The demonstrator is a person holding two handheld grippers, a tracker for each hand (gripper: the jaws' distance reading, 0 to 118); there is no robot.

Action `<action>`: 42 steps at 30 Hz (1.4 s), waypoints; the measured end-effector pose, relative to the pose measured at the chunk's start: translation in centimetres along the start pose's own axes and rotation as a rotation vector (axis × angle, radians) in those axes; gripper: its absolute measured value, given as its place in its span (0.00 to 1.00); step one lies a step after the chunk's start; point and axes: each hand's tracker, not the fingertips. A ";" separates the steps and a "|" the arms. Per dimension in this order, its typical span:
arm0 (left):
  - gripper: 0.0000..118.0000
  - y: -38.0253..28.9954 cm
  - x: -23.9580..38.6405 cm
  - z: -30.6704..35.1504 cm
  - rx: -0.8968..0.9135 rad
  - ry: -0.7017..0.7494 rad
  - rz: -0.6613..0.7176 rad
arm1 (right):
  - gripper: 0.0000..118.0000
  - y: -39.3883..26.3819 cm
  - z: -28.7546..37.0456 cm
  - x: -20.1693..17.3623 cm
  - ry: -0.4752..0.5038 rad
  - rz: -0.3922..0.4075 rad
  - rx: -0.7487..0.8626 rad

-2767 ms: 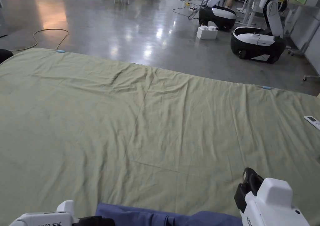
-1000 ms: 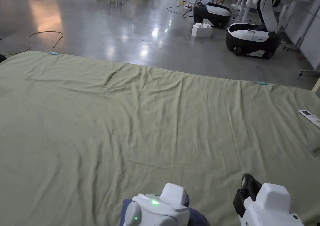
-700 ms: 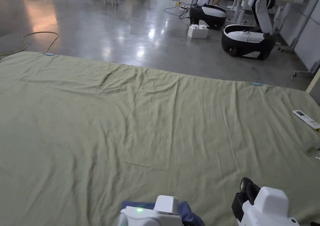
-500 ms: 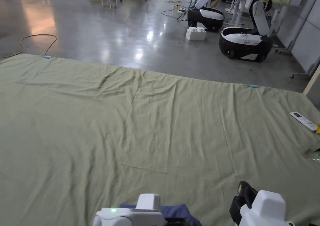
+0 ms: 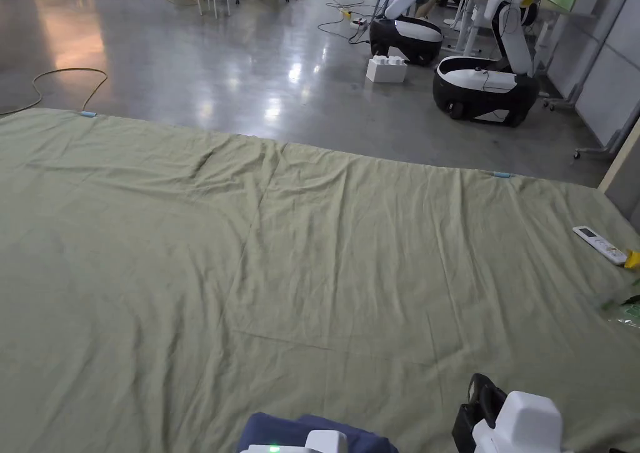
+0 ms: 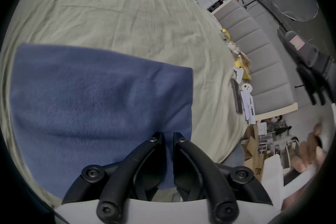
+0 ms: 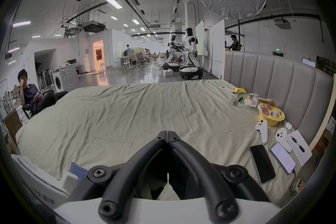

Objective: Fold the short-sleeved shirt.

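Since a few seconds back your shirt has gone from a long strip stretched along the near edge to a short bunched rectangle, and your left gripper has swung in from the far left corner to sit right over it. In the left gripper view the blue shirt lies flat and folded on the green sheet at the near edge of the bed, a bit left of center. Your left gripper hangs over its right-hand part with the jaws a narrow slit apart, nothing pinched between them. Your right gripper sits off to the right of the shirt, well apart from it, jaws pressed together on nothing, pointing out over bare sheet. Over on the far right of the bed there's a white remote, and nearer along the headboard two phones and a yellow noodle cup.
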 end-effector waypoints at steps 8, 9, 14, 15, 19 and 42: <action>0.09 0.0 0.5 1.3 0.045 0.004 -0.081 | 0.00 0.1 0.2 0.1 -0.003 0.004 0.002; 0.09 0.2 0.4 2.2 0.064 -0.008 -0.093 | 0.00 0.4 0.3 0.1 -0.003 0.005 0.006; 0.09 1.7 -0.5 8.7 0.273 -0.009 -0.184 | 0.00 1.9 0.6 0.0 -0.002 0.021 0.051; 0.09 2.1 -0.9 10.2 0.327 0.017 -0.192 | 0.00 2.3 0.5 -0.1 -0.001 0.024 0.062; 0.09 3.5 -1.8 15.4 0.565 0.167 -0.278 | 0.00 4.1 0.4 -0.9 -0.002 0.032 0.117; 0.09 3.3 -6.5 25.5 1.094 0.644 -0.350 | 0.00 7.2 1.6 -2.4 -0.034 0.067 0.277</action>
